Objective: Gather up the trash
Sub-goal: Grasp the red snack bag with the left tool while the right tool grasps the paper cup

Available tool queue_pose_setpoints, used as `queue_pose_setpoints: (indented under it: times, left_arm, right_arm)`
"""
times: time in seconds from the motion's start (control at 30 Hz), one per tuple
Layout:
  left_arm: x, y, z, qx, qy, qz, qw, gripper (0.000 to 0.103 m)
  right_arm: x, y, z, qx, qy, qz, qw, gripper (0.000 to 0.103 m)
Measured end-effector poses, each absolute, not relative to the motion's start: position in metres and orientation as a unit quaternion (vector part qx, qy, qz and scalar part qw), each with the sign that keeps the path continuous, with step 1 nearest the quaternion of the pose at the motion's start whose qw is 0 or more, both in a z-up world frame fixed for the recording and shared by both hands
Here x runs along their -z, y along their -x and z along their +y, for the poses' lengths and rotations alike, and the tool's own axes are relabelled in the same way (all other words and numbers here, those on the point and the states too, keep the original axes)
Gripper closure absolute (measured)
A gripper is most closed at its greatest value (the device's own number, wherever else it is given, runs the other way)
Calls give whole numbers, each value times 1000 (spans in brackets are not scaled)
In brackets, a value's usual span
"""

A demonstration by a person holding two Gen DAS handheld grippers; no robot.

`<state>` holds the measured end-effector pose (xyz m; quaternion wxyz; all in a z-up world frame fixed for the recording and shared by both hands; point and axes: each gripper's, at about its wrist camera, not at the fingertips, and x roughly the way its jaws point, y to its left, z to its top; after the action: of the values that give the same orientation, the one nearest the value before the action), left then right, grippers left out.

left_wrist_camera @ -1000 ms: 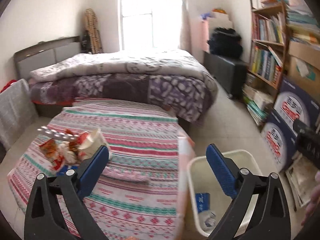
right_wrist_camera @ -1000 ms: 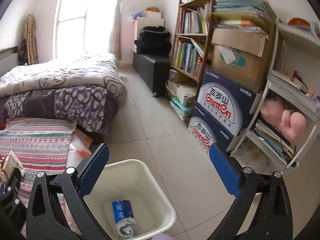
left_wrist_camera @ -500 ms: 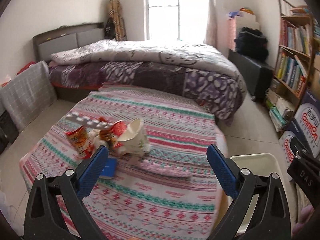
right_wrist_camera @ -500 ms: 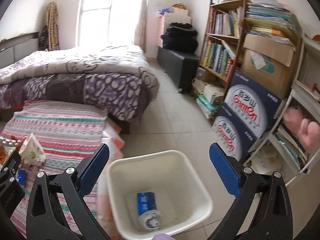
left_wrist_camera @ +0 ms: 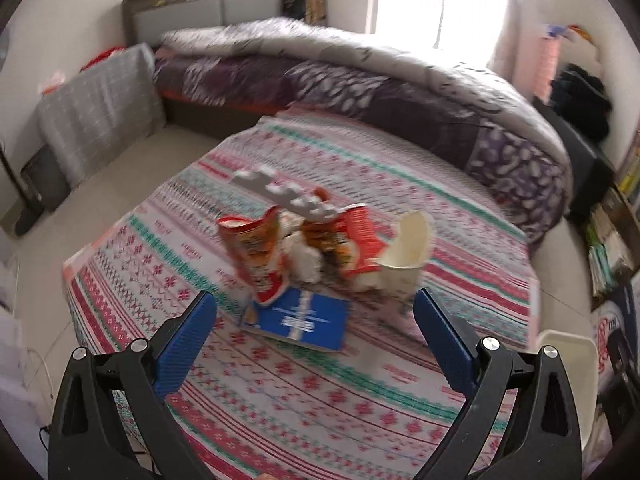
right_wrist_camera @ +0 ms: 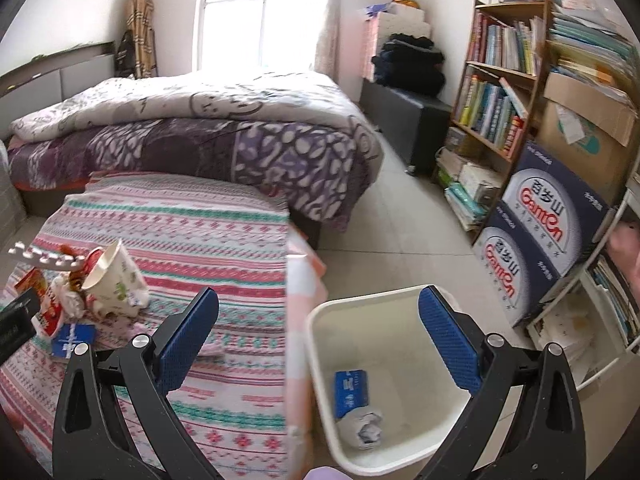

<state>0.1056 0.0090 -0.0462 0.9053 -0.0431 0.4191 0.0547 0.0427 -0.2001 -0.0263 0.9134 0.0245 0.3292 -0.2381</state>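
A pile of trash sits on the striped tablecloth [left_wrist_camera: 360, 392]: an orange snack bag [left_wrist_camera: 256, 252], a red wrapper [left_wrist_camera: 360, 232], a white paper cup [left_wrist_camera: 408, 252] on its side, a grey blister strip [left_wrist_camera: 288, 196] and a flat blue packet [left_wrist_camera: 304, 316]. My left gripper [left_wrist_camera: 316, 332] is open and empty, just in front of the pile. The pile also shows in the right wrist view [right_wrist_camera: 80, 284]. My right gripper [right_wrist_camera: 320, 332] is open and empty above the white bin [right_wrist_camera: 316, 344], which holds a blue packet [right_wrist_camera: 350, 392] and crumpled paper [right_wrist_camera: 366, 428].
A bed with a purple quilt [right_wrist_camera: 200, 140] stands behind the table. A bookshelf [right_wrist_camera: 500, 80] and stacked blue boxes [right_wrist_camera: 540, 240] line the right wall. The bin's rim also shows at the right in the left wrist view [left_wrist_camera: 568, 340]. Tiled floor [right_wrist_camera: 400, 220] lies between bed and shelf.
My left gripper has swung left from the bin toward the trash pile, which is now centred and closer. My right gripper has turned slightly left, staying over the bin.
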Motion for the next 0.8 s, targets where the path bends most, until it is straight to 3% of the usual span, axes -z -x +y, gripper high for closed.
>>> queue_pose_setpoints:
  times: [0.57,0.63,0.7,0.77,0.8]
  left_arm:
    - [119,-194,75,-40,93,482,870,9]
    - [121,-195,80,-30,98,481,871,18]
    - [120,-195,84,-19,96,483,870,40]
    - [118,-192,88,-2,92,484,870,55]
    - [117,-190,90,2,93,484,870,56]
  right_arm:
    - [64,-111,-139,128,-30,390,911,7]
    - [69,-119,-129,112,-19,391,913,7]
    - [73,-125,-120,98,-11,392,915,7]
    - [77,-132,-112,87,-9,394,915,7]
    - [79,-137,-109,80,-10,396,915,7]
